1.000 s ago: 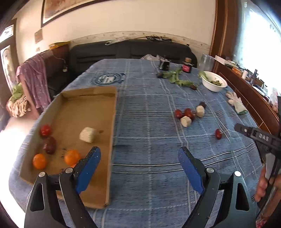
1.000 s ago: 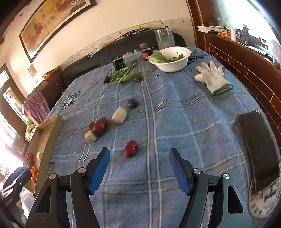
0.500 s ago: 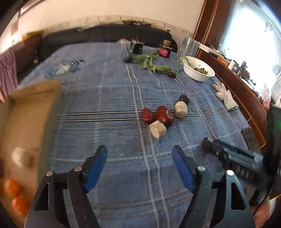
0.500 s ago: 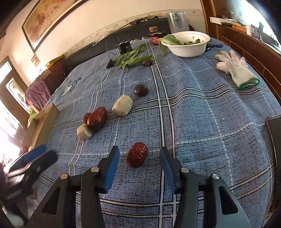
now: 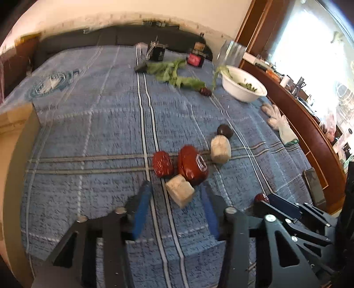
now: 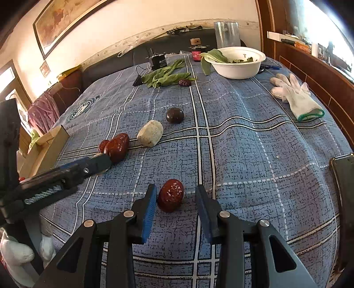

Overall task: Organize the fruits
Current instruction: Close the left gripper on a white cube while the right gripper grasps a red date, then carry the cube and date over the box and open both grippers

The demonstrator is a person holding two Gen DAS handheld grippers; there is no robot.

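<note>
While both jaws are closing, each view is showing its own target on the blue plaid cloth (image 6: 254, 141).
Left gripper (image 5: 177, 205): narrowing around the pale chunk (image 5: 179, 193), pads not yet touching it.
Right gripper (image 6: 176, 207): narrowing around the red date (image 6: 170, 195); its left pad is touching, its right pad is apart.
Only right view: wall painting (image 6: 66, 20).
Only left view: second date (image 5: 162, 163), unobstructed, beside the pale chunk.

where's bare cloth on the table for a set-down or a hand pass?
Free: the broad blue checked tablecloth between the dark round fruit and the white knit glove; also the stretch between the cardboard box and the wrinkled red date. Crowded: the fruit cluster around the pale beige chunk, and the far end by the white bowl.
</note>
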